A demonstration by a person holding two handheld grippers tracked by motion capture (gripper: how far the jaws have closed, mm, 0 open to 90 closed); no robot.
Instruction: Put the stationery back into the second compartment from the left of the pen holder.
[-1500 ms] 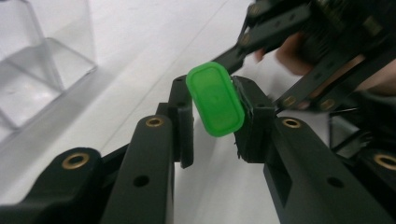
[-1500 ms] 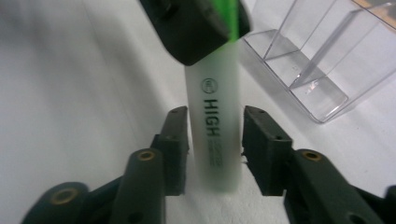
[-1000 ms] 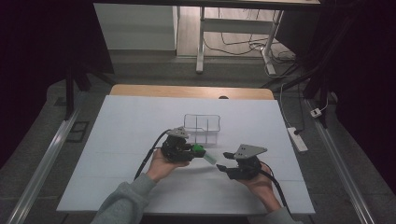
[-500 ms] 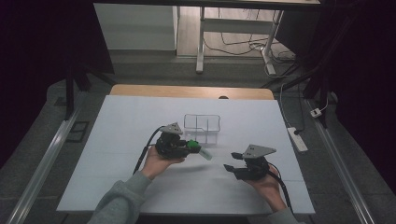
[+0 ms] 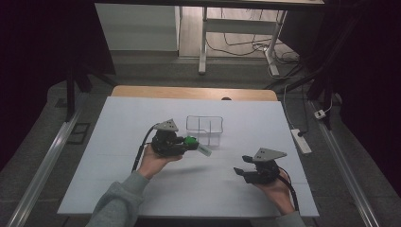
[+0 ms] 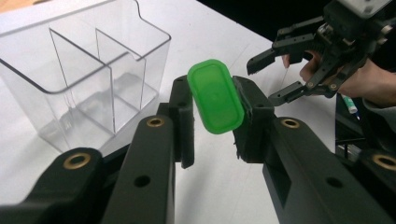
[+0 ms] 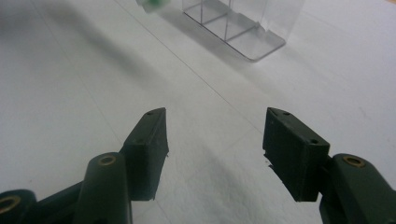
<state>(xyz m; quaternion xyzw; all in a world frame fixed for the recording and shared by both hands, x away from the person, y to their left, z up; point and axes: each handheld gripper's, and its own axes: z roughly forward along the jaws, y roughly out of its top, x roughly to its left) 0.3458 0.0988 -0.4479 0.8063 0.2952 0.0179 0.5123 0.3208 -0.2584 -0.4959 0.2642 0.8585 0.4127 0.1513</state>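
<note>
Left gripper [image 6: 212, 109] jaws clamped on a green-capped tube [image 6: 215, 95], pads pressing both sides of the cap (cap end faces the left gripper view's camera). In the high view the left gripper [image 5: 191, 143] is held above the table [image 5: 118, 123], the tube [image 5: 197, 145] sticking out to the right with its pale body angled down toward the table, just in front of the clear bin [image 5: 204, 128]. Bin [image 6: 88, 74] is a transparent box with inner dividers, standing upright on the white table, close to the left of the held cap in the left gripper view. Right gripper [image 7: 212, 149] jaws parted, nothing between them, bare table under the gap; they have just been opening. In the high view the right gripper [image 5: 242, 165] sits low at the front right of the table, well apart from the tube and bin, jaws pointing left. Right gripper [image 6: 275, 70] also seen past the cap in the left gripper view, fingers spread.
</note>
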